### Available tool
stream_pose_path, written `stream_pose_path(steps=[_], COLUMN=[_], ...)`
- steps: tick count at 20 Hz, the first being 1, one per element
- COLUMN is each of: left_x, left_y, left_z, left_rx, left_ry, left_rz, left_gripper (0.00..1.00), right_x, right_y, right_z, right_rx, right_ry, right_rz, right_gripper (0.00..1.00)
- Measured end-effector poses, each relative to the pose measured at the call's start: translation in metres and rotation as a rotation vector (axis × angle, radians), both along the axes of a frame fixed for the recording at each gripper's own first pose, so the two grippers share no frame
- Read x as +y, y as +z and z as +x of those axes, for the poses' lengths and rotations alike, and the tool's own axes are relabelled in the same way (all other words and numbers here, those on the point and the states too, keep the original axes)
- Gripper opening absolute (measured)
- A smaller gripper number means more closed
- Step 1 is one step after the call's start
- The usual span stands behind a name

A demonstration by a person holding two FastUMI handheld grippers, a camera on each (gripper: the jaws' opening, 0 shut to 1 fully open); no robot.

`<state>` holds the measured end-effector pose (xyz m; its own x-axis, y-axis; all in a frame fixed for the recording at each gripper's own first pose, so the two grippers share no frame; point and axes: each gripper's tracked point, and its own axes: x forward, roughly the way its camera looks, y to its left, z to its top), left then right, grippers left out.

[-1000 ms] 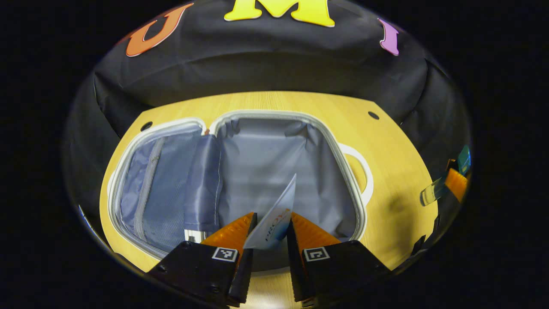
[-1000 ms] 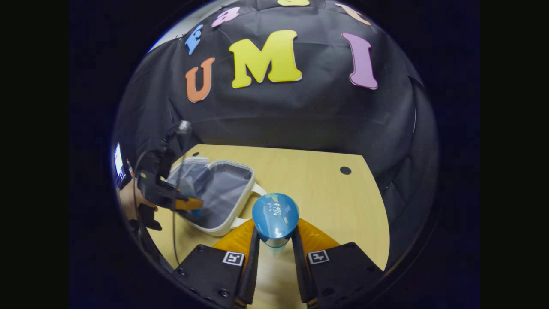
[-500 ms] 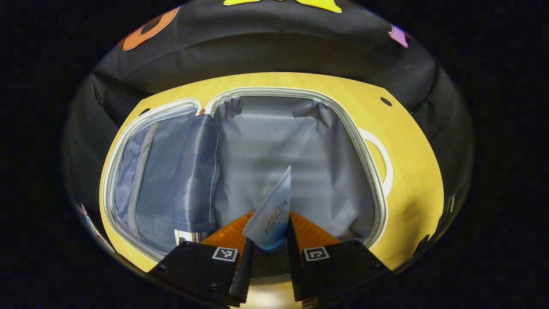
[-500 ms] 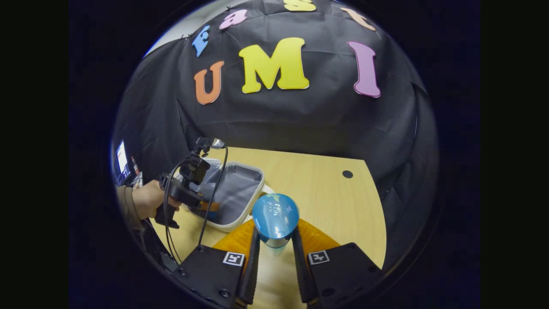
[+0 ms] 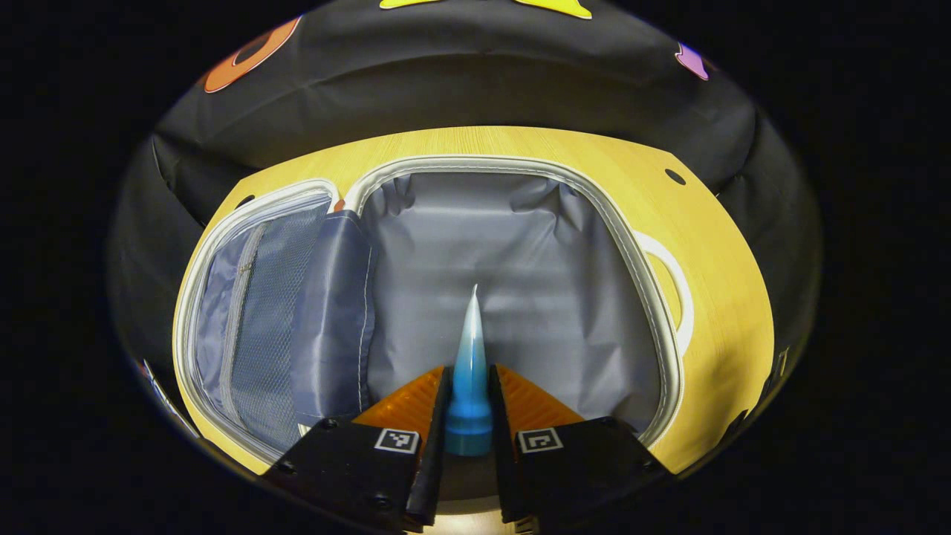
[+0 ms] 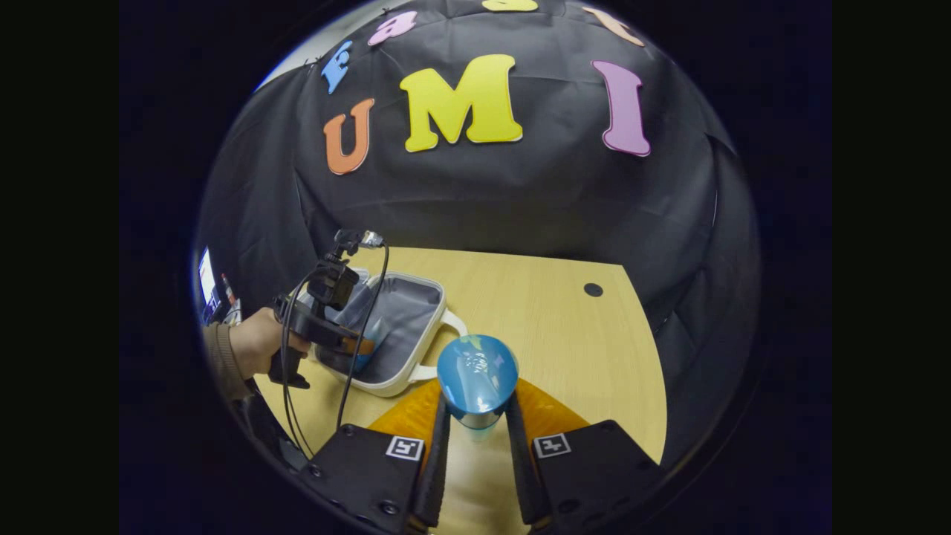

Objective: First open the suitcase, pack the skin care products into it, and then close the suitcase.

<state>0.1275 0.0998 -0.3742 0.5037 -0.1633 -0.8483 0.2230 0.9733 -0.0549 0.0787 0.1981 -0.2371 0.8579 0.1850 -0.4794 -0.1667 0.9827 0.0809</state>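
Suitcase [image 5: 513, 245] lies open on the counter [image 5: 713, 282], grey lining up, mesh-pocket lid [image 5: 260, 312] flat to the left. Left hand-held gripper [image 5: 468, 416] is clamped on a blue-and-white tube [image 5: 469, 371], cap nearest the camera, edge-on over the main compartment. In the right gripper view, right hand-held gripper [image 6: 475, 416] is clamped on a blue-capped bottle [image 6: 476, 379] above bare counter, just beside the suitcase handle [image 6: 449, 338]. A hand [image 6: 256, 349] holds the left gripper over the case.
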Motion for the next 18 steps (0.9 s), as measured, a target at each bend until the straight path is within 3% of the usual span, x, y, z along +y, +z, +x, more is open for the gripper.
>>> stream_pose_path(steps=[1,2,3,5,9,10,11,13,18], left_x=[0.001,0.001,0.003,0.008,0.001,0.008,0.016,0.032,0.080], left_y=[0.000,0.000,0.002,0.007,0.043,0.055,0.067,0.086,0.139], left_z=[0.000,0.000,-0.001,-0.006,-0.020,-0.024,-0.027,-0.036,-0.050], left_rx=[0.000,0.001,-0.002,-0.012,-0.109,-0.148,-0.187,-0.257,-0.458], left_ry=[-0.001,-0.002,0.008,0.041,0.056,0.066,0.077,0.090,0.091], left_rz=[0.002,0.004,0.009,0.001,-0.168,-0.178,-0.179,-0.192,-0.120], left_gripper=[0.41,0.34,0.33,0.33,0.36,0.46,0.43,0.75,0.82], right_x=[0.002,0.006,0.011,0.024,0.066,0.078,0.091,0.117,0.179], right_y=[0.001,0.001,0.003,0.007,0.016,0.015,0.013,0.005,-0.035], right_z=[0.001,0.005,0.010,0.022,0.061,0.072,0.082,0.096,0.106], right_rx=[0.002,0.002,0.001,0.000,0.005,0.009,0.016,0.042,0.152], right_ry=[0.004,0.010,0.018,0.038,0.067,0.075,0.084,0.110,0.180], right_rz=[-0.001,-0.007,-0.014,-0.011,0.023,0.023,0.024,0.037,0.049], right_gripper=[0.37,0.37,0.34,0.36,0.37,0.37,0.37,0.37,0.37])
